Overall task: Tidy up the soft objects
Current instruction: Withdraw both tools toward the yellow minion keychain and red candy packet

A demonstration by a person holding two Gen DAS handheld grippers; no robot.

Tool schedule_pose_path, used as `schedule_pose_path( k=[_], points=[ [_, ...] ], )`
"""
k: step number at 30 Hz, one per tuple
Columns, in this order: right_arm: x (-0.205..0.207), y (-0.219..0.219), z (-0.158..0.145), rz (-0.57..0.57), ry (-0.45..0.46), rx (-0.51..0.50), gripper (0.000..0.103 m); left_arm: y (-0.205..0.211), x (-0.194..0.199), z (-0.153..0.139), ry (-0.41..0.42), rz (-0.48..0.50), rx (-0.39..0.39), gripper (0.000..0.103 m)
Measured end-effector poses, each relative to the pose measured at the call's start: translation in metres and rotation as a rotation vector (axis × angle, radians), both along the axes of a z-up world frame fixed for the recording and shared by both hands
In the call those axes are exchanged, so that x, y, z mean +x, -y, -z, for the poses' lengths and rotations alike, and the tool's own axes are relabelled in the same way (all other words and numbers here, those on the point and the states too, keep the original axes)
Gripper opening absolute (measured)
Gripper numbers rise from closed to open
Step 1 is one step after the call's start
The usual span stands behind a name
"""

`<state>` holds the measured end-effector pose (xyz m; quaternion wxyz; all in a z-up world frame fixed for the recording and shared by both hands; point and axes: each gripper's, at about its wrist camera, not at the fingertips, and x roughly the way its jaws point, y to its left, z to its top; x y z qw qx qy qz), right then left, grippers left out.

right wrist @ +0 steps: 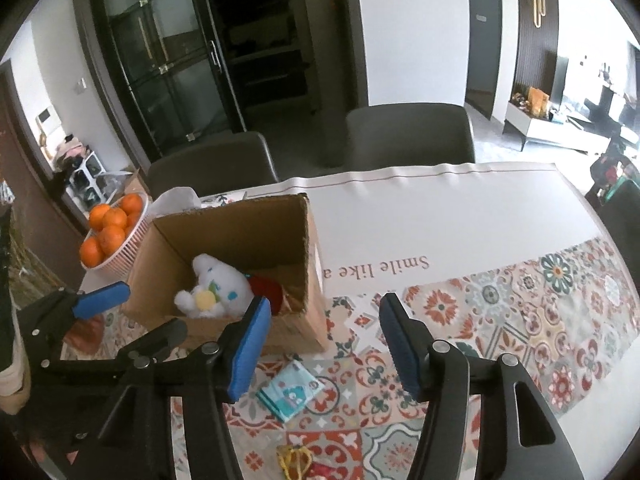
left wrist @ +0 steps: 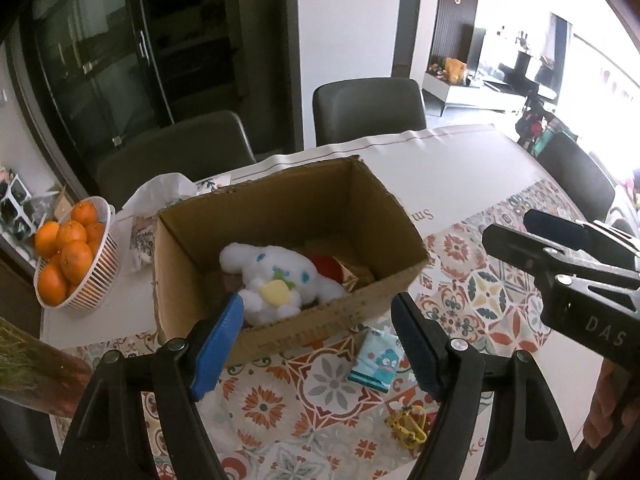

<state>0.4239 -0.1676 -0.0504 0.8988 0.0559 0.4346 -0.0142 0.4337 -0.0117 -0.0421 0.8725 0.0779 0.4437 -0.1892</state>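
Cardboard box (left wrist: 288, 240) open-topped on patterned tablecloth (left wrist: 492, 292), white plush toy (left wrist: 276, 280) lying inside toward near wall, red item (left wrist: 326, 266) just behind it. Left gripper (left wrist: 318, 344) apart, nothing between blue pads (left wrist: 218, 344), poised above near edge of box. Right gripper (right wrist: 320, 350) also parted, empty, above cloth beside box. Small teal packet (right wrist: 290, 390) flat on cloth in front of box, clear of both claws. Yellow looped object (left wrist: 408, 426) nearer still, on cloth. Basket of oranges (left wrist: 70, 254) left of box. Grey chairs (right wrist: 408, 136) beyond table.
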Motion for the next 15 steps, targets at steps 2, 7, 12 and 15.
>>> schedule_pose_path(
  k=[2, 7, 12, 15],
  points=[
    [-0.008, 0.002, 0.000, 0.012, 0.007, -0.001, 0.061, 0.001, -0.006, 0.001, 0.004, 0.011, 0.002, 0.076],
    [-0.028, 0.005, 0.003, 0.032, 0.021, -0.017, 0.064, 0.005, -0.022, 0.008, 0.008, 0.046, 0.001, 0.076],
    [-0.043, 0.009, 0.011, 0.054, 0.010, -0.013, 0.064, 0.010, -0.034, 0.015, 0.011, 0.076, 0.001, 0.076],
    [-0.050, 0.013, 0.019, 0.070, 0.000, -0.007, 0.064, 0.013, -0.041, 0.021, 0.005, 0.098, 0.002, 0.076]
  ],
)
